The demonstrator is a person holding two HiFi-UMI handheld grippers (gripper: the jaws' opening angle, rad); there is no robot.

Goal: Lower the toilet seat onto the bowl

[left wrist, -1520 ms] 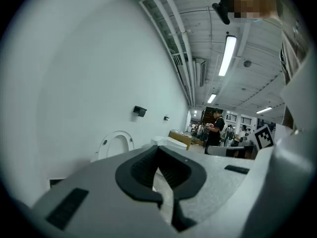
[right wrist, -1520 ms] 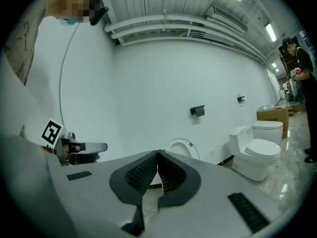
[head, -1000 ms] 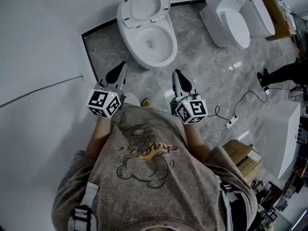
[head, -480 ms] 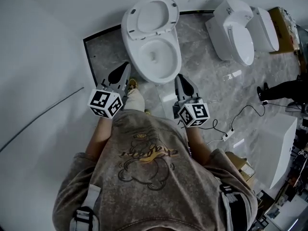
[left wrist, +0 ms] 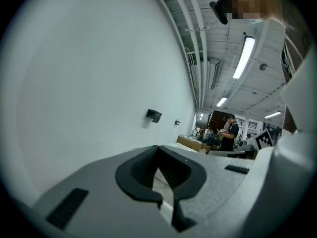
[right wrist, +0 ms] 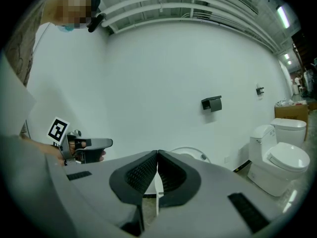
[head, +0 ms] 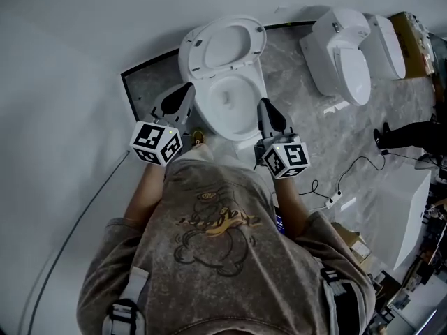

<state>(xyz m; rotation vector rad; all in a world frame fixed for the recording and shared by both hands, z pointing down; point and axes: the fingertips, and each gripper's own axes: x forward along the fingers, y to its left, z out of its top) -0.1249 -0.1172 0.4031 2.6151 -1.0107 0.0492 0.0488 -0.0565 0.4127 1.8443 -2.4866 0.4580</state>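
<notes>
White toilet seat (head: 234, 44) stands up at the back by the wall (head: 77, 54), bowl (head: 230, 103) uncovered. Left gripper (head: 187, 89) and right gripper (head: 265, 105) flank its front rim, both pressed together, nothing between them. Marble floor (head: 300, 121) separates it from a second toilet (head: 346, 54).

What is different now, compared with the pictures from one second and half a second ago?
The person stepped forward, so the left gripper and right gripper moved up to flank the toilet bowl; before, they were short of it. Nothing was taken hold of or let go. The toilet seat remains raised, and both grippers stay shut and empty.
</notes>
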